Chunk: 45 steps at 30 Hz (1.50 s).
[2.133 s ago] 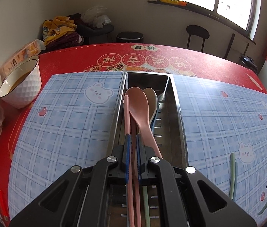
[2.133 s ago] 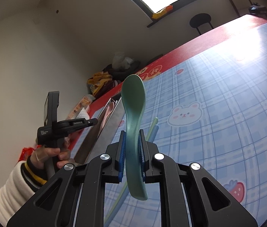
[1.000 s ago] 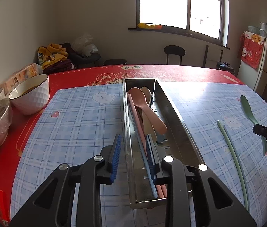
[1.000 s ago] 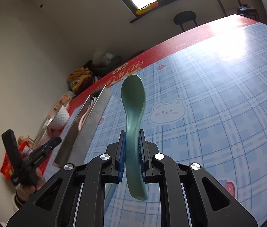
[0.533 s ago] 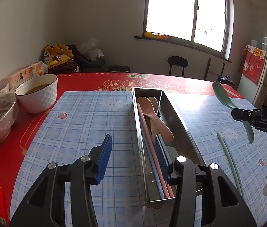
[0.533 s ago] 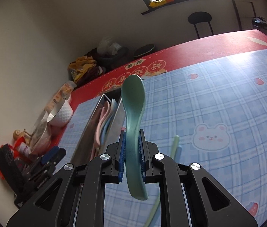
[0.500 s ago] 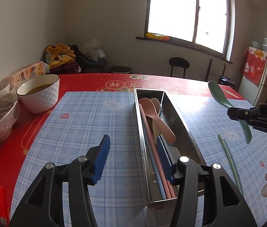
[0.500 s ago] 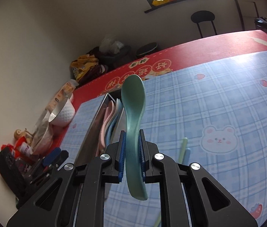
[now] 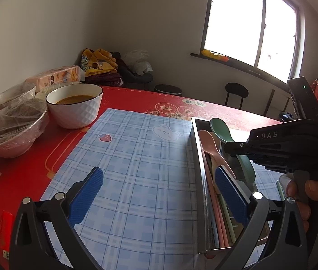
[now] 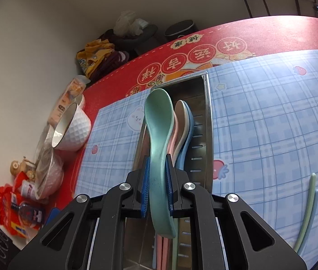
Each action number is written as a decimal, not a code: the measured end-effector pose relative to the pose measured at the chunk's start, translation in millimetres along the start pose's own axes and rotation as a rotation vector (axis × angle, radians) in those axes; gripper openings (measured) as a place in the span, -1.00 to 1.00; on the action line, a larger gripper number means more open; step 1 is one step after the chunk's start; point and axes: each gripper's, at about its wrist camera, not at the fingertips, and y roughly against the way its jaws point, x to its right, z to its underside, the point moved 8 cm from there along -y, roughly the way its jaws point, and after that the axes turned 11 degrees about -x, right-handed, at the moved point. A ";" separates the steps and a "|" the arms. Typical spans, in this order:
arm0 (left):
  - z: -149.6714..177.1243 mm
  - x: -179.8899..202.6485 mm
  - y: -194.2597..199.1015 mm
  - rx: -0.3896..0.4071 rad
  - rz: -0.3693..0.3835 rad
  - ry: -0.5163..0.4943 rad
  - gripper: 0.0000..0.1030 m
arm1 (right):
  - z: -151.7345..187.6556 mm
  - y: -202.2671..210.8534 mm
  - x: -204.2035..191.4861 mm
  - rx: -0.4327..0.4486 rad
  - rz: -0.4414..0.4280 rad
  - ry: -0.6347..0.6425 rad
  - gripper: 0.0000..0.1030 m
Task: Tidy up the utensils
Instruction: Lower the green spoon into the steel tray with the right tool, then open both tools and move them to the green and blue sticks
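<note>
Nearest, the left claw (image 9: 156, 193) is opening wide over the blue plaid mat (image 9: 136, 157) with nothing between its blue pads; its right finger sits at the near left rim of the steel utensil tray (image 9: 198, 157).

Just past it, the right claw (image 10: 157, 186) is clamped on the handle of the green spoon (image 10: 159, 135), bowl pointing away and handle end hanging toward the near side. The spoon hovers directly above the tray (image 10: 208, 117), its long axis running almost along the tray's length, near to far. That alignment is what the coming drop seems to depend on: lowered straight, it should land beside the pink, beige and blue spoons (image 10: 182, 123) already stacked there with chopsticks.

To the right on the mat lie a green and a blue chopstick (image 10: 307, 213), well apart from the tray and nearer the right hand (image 9: 310, 193).

Farther left on the red bench (image 9: 73, 135) stands a white bowl of broth (image 9: 74, 108).
</note>
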 end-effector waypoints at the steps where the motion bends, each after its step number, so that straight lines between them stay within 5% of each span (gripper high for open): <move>1: 0.3 -0.3 0.4 -0.001 0.001 0.003 0.88 | -0.2 -1.4 1.3 -0.005 0.002 -0.003 -0.75; 19: 1.6 1.3 -2.0 -0.012 0.019 0.014 0.88 | -8.7 -18.7 4.9 -0.025 0.056 -0.019 -0.71; 30: 2.0 8.2 2.6 0.005 0.048 -0.006 0.88 | 3.1 42.1 3.3 0.103 0.081 0.156 -0.71; 41: 4.9 43.1 22.0 0.067 0.116 -0.101 0.88 | 73.9 131.6 91.6 0.250 0.242 0.230 -0.71; 45: 11.1 76.1 38.7 0.084 0.124 -0.177 0.88 | 92.7 146.5 134.4 0.254 0.287 0.165 -0.45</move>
